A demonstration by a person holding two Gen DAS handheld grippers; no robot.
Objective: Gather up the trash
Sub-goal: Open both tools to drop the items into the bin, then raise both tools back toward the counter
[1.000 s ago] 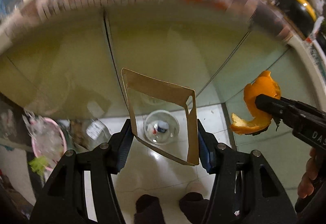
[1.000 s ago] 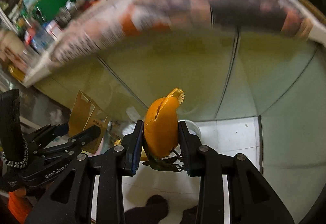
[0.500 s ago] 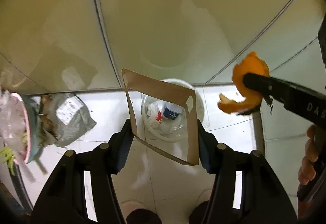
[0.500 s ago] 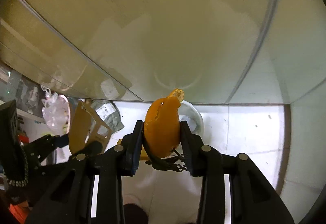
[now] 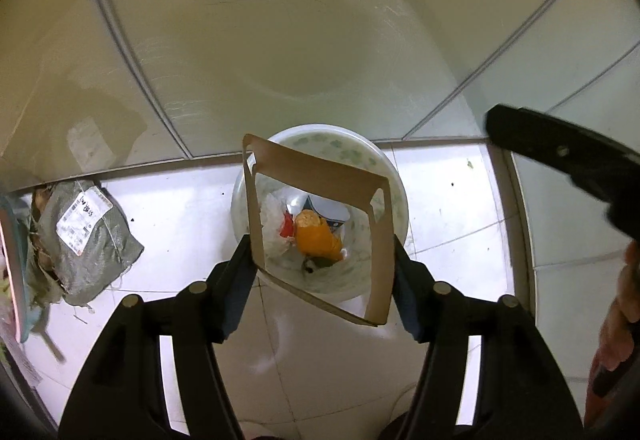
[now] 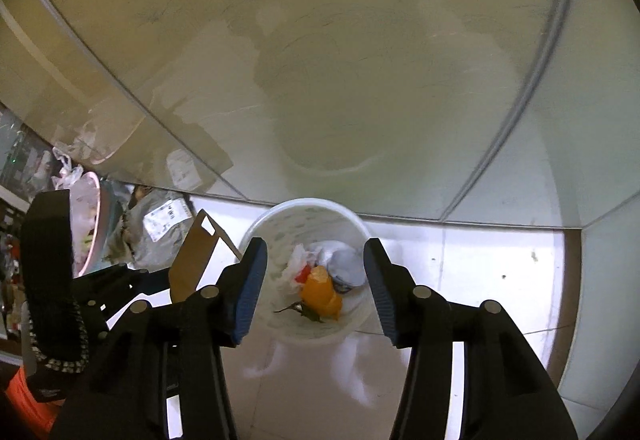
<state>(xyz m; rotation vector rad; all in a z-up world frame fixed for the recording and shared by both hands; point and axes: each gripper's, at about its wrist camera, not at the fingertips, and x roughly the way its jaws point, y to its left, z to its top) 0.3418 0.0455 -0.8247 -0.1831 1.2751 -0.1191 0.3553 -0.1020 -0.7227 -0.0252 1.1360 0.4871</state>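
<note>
A white trash bin (image 5: 394, 199) stands on the tiled floor against the wall; it also shows in the right wrist view (image 6: 280, 236). Orange peel (image 5: 316, 238) lies inside it on white wrappers, seen too in the right wrist view (image 6: 320, 294). My left gripper (image 5: 322, 272) is shut on an open brown cardboard sleeve (image 5: 316, 167), held above the bin; the sleeve (image 6: 192, 260) shows at the left of the right wrist view. My right gripper (image 6: 314, 288) is open and empty above the bin.
A grey parcel bag (image 5: 76, 236) with a label lies on the floor left of the bin, next to a pink-rimmed bin (image 6: 90, 224) full of plastic. Pale cabinet panels (image 5: 280, 19) rise behind. The right gripper's body (image 5: 560, 159) reaches in from the right.
Both grippers came down over the bin. My right gripper opened and the orange peel dropped into the bin. The left gripper still holds the cardboard sleeve.
</note>
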